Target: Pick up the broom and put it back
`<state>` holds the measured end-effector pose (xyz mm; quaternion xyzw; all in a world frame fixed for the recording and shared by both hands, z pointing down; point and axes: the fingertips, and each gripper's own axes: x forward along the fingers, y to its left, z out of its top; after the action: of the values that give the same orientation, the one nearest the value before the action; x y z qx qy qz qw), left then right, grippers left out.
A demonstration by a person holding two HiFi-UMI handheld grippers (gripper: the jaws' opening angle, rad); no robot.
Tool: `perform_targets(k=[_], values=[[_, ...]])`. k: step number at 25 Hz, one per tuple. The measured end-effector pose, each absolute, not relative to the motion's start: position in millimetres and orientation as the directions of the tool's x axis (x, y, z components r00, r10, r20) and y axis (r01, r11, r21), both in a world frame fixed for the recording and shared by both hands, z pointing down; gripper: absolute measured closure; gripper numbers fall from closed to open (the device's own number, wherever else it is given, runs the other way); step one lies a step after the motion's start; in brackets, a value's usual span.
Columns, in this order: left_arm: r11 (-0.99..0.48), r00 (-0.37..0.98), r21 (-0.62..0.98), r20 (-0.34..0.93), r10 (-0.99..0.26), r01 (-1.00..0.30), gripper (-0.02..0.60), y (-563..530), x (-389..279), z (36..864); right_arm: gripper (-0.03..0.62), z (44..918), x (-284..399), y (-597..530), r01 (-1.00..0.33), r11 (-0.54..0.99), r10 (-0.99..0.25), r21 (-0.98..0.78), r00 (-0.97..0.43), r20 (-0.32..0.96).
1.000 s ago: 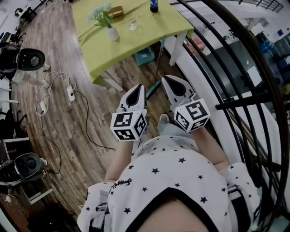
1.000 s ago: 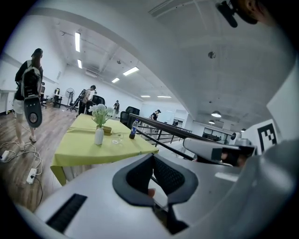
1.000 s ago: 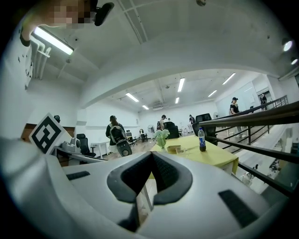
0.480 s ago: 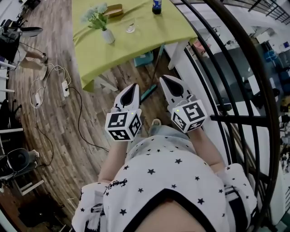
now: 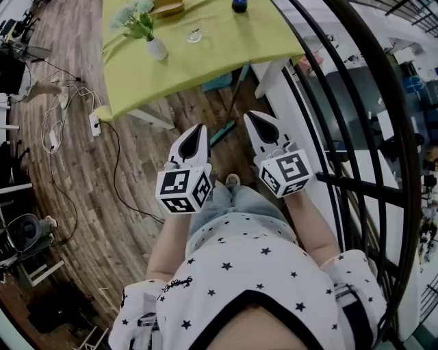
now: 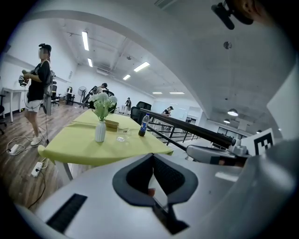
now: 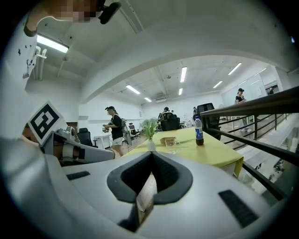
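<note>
Broom, seemingly the slim teal piece (image 5: 220,134), lies on the wooden floor (image 5: 130,184) under the yellow-green tabletop (image 5: 205,58). Our left tool (image 5: 198,131) and right tool (image 5: 254,120) point toward it, both closed and empty, because we judge it is not yet within reach.

Your head view has swung: the tabletop (image 5: 226,41) now sits further left and higher in frame, and the bottle (image 5: 239,5) is cut by the top edge. Your left hand-held gripper (image 5: 199,128) has drifted slightly left.
</note>
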<state>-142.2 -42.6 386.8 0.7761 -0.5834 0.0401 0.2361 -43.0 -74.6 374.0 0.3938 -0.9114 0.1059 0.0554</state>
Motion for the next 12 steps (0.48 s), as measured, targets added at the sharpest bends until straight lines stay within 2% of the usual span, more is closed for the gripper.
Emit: perform_targets(k=[12], values=[[-0.161,0.291,0.327,0.402,-0.868,-0.931,0.569,-71,-159,434,0.6,428,-45,-126,-0.766,0.623,-0.729,-0.158,-0.641,0.24]])
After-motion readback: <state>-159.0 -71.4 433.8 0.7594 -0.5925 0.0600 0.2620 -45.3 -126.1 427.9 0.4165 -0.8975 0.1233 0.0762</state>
